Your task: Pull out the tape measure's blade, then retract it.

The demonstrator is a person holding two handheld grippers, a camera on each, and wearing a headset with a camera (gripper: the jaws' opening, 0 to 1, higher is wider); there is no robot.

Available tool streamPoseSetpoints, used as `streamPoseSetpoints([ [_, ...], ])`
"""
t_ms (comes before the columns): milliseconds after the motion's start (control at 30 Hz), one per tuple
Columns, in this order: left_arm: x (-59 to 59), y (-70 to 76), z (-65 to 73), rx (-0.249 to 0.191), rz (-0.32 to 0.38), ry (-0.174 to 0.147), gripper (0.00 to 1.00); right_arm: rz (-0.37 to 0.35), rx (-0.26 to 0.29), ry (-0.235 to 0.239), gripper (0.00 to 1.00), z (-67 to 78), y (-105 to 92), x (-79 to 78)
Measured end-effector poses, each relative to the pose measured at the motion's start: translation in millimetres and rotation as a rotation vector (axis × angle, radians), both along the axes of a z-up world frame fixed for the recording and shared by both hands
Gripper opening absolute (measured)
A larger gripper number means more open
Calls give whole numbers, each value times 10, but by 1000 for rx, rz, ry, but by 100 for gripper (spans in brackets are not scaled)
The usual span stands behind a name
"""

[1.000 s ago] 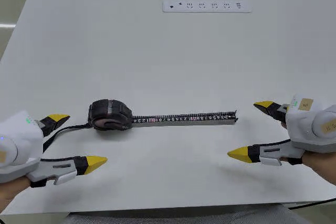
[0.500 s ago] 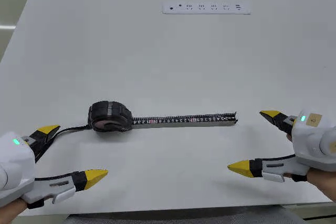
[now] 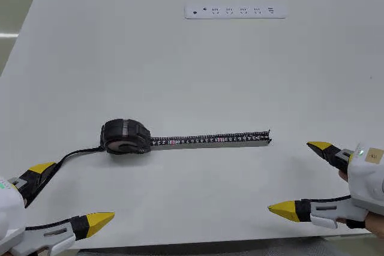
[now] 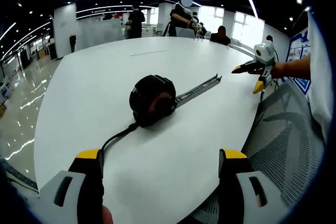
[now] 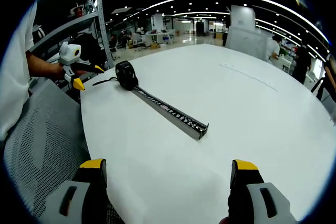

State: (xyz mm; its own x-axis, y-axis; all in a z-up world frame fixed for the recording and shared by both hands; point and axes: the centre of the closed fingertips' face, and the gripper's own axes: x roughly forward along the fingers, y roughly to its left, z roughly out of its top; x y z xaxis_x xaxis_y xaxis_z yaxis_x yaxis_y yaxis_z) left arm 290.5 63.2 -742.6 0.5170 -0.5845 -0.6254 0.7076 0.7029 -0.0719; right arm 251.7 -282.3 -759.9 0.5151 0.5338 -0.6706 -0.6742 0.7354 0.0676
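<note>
Jaws of left gripper (image 3: 73, 193) and right gripper (image 3: 296, 177) stand apart, empty. Tape measure (image 3: 125, 136) lies centre-left, blade (image 3: 210, 139) extended rightward on the table (image 3: 180, 64). Pull-out appears done; retraction remains. Since a second ago both grippers have withdrawn toward the lower corners; blade extension unchanged.

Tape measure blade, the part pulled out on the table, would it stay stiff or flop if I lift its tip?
Probably fairly stiff: the blade lies dead straight and looks cupped in the right gripper view. Lifted there it may bow, since the bulky case likely weighs down the other end.
</note>
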Motion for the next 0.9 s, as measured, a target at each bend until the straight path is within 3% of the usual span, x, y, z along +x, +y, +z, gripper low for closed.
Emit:
streamPoseSetpoints([
  [200, -15, -65, 8, -23, -6, 6, 88, 2, 1, 15, 99, -31, 23, -35],
  [900, -59, -92, 23, -27, -6, 15, 86, -10, 6, 16, 99, -38, 10, -52],
])
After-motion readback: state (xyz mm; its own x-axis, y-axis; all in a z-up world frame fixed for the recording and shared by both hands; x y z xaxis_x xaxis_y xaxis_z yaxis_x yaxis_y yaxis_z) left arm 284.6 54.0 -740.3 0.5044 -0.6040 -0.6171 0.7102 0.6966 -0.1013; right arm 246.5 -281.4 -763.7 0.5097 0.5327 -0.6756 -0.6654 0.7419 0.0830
